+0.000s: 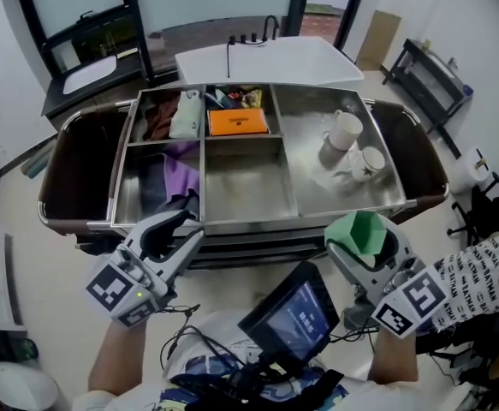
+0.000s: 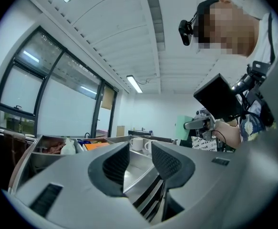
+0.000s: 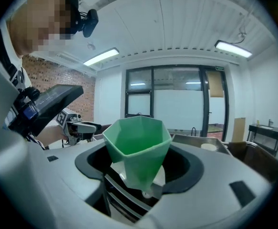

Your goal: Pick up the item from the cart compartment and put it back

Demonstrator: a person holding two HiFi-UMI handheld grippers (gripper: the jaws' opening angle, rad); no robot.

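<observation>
Before cart (image 1: 249, 224), clamps green cup (image 3: 138, 147) in right gripper (image 1: 360, 247); left gripper (image 2: 141, 163) parted, empty; 2 mugs (image 1: 345, 130) in right compartment (image 1: 305, 148).

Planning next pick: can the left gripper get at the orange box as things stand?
Probably yes. The left gripper is open and empty; the orange box lies uncovered in its rear compartment, nothing above it.

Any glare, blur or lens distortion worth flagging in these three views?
Head view: sharp, edges bowed, soft sheen on the steel cart. Left gripper view: heavy fisheye, dark corners, mosaic patch. Right gripper view: same fisheye, green cup crisp, ceiling lights bright.
</observation>
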